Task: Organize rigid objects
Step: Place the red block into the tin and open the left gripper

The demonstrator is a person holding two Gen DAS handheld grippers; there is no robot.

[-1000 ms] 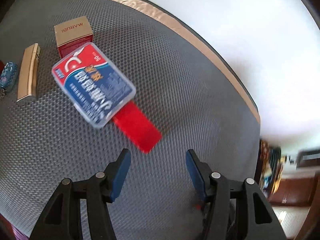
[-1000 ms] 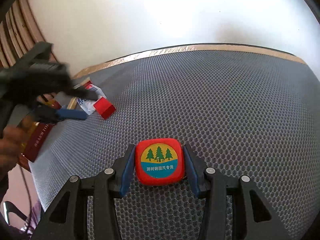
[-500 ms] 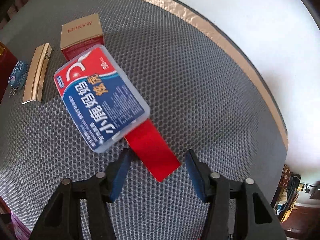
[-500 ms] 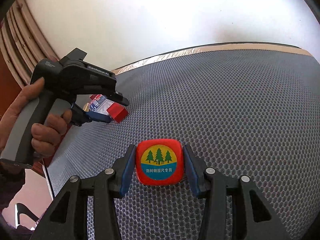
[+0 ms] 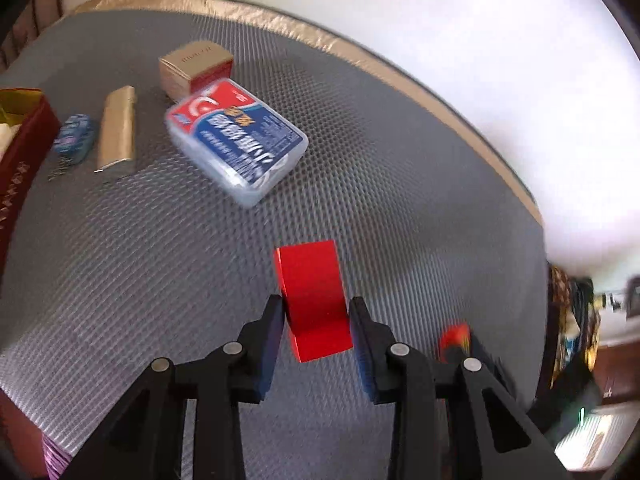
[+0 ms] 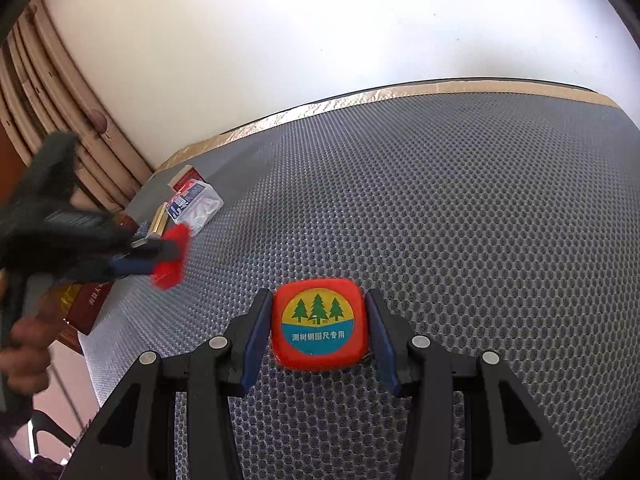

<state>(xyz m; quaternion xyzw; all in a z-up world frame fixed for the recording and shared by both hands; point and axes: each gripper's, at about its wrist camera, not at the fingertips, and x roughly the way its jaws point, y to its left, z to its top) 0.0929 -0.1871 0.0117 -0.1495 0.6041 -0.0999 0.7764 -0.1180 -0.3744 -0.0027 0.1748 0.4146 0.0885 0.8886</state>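
Red block [image 5: 312,300] now lifted between left claw [image 5: 316,336] pads, off floss box [image 5: 238,140]

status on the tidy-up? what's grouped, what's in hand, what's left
Grouped at the mat's far corner: the tan-and-red carton, gold bar-shaped case, small blue patterned pouch and clear plastic box with blue-red label. In hand: the left gripper is clamped on a flat red block; the right gripper brackets the red square tape measure, contact unclear. Left: placing both.
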